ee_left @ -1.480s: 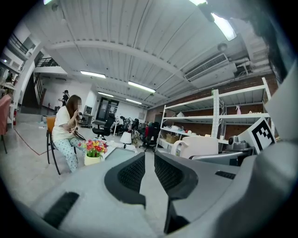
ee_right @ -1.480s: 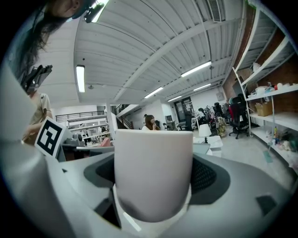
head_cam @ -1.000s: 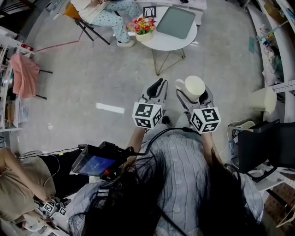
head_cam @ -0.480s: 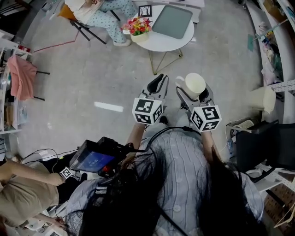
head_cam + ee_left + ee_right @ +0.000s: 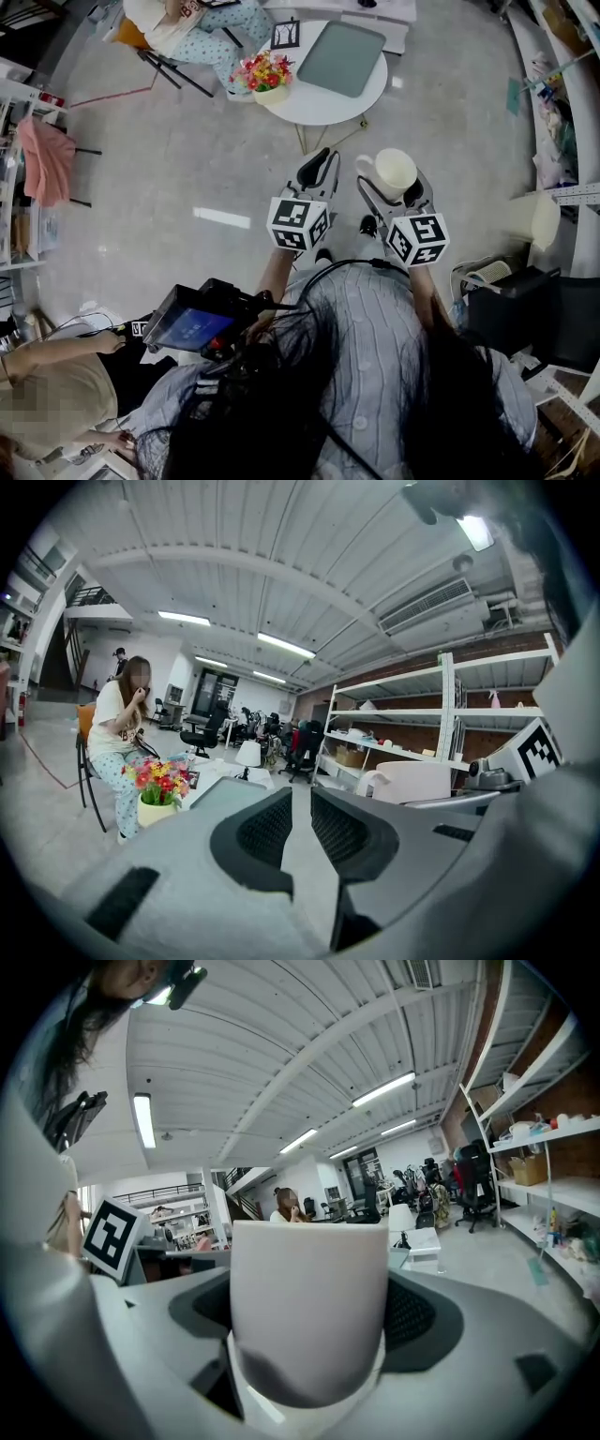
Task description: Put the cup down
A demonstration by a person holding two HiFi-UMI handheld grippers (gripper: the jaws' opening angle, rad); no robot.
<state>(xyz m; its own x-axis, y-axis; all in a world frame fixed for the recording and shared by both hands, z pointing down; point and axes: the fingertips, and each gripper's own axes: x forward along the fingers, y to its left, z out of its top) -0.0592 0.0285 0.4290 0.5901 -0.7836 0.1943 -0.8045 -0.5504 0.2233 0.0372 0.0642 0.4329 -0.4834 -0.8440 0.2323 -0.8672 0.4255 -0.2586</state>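
The table (image 5: 314, 94) stands well ahead of both grippers. The left gripper (image 5: 317, 169) is empty, its jaws almost together. The right gripper (image 5: 394, 190) clamps the cup (image 5: 395, 172) by its sides, upright in mid-air. The cup is not yet put down, and the whole approach likely remains.

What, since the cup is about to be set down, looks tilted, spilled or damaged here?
Nothing stands out. The plain white cup sits upright, clamped in the right gripper above the grey floor, no spill visible. The left gripper is empty, jaws nearly together. The pot of flowers stands upright on the round white table.
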